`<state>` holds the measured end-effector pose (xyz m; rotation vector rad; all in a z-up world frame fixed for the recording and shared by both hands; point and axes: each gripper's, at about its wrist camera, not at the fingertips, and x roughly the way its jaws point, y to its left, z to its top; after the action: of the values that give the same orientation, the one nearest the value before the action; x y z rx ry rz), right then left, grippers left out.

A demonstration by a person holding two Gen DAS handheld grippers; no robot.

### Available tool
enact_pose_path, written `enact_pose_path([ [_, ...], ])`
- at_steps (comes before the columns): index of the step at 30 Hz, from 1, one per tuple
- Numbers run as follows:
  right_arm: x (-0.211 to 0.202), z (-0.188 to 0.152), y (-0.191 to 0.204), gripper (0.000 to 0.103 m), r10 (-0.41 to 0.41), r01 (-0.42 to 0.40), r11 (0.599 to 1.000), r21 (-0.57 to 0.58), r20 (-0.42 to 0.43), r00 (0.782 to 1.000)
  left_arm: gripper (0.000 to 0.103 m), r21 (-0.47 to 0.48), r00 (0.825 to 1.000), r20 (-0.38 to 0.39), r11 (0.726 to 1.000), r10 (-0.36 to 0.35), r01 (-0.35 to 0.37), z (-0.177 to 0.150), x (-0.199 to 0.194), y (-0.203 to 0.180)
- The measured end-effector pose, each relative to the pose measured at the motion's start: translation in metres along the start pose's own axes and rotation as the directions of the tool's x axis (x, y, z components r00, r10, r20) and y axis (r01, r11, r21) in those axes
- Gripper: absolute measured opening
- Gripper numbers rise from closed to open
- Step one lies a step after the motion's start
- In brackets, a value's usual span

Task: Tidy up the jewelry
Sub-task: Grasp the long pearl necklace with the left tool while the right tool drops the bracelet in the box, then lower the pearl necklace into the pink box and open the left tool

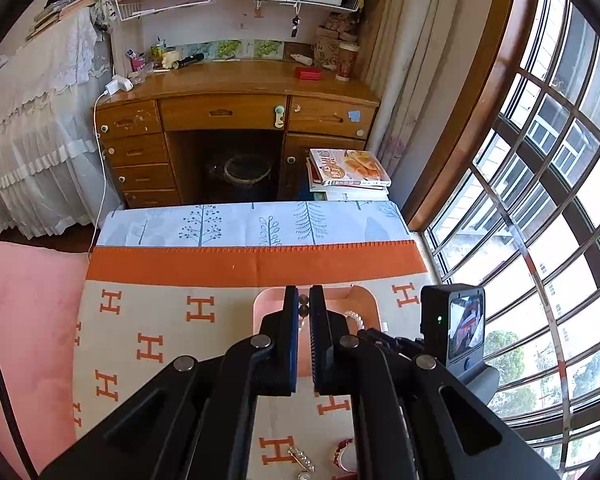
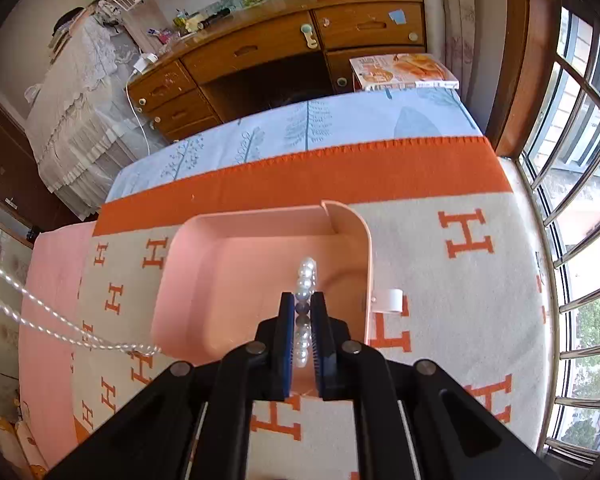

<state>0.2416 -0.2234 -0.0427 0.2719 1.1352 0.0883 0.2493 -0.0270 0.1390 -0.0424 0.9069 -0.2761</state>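
A pink jewelry box (image 2: 260,256) lies open on the H-patterned blanket (image 2: 480,280), with its rim also in the left wrist view (image 1: 364,300). My right gripper (image 2: 303,300) is shut on a pearl bracelet (image 2: 306,276) and holds it over the box's inside. My left gripper (image 1: 304,300) is shut on a small dark bead piece (image 1: 303,307) above the box. The pearl bracelet (image 1: 356,318) and the right gripper's camera body (image 1: 456,320) show to its right. A rhinestone clip (image 1: 302,460) and a red ring-like piece (image 1: 342,454) lie on the blanket near me.
A white beaded chain (image 2: 60,320) runs across the pink sheet to the box's left corner. A white tab (image 2: 390,300) sticks out from the box's right side. A wooden desk (image 1: 236,112) and stacked books (image 1: 348,168) stand beyond the bed. Barred windows (image 1: 540,200) are on the right.
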Motion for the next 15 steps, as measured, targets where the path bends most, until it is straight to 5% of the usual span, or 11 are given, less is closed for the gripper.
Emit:
enact_pose_path([
  [8, -0.004, -0.020, -0.019, 0.009, 0.022, -0.022, 1.000, 0.019, 0.005, 1.000, 0.003, 0.005, 1.000, -0.007, 1.000, -0.008, 0.008, 0.004, 0.018, -0.009],
  [12, -0.018, -0.028, -0.021, 0.009, 0.038, -0.038, 0.999, 0.018, 0.033, 0.999, 0.003, 0.028, 0.998, -0.069, 1.000, 0.003, -0.002, -0.007, 0.050, -0.012],
  [15, -0.030, -0.033, -0.019, 0.009, 0.046, -0.046, 0.999, 0.007, 0.059, 0.997, 0.017, 0.069, 0.992, -0.122, 0.998, 0.024, -0.015, -0.021, 0.081, -0.013],
])
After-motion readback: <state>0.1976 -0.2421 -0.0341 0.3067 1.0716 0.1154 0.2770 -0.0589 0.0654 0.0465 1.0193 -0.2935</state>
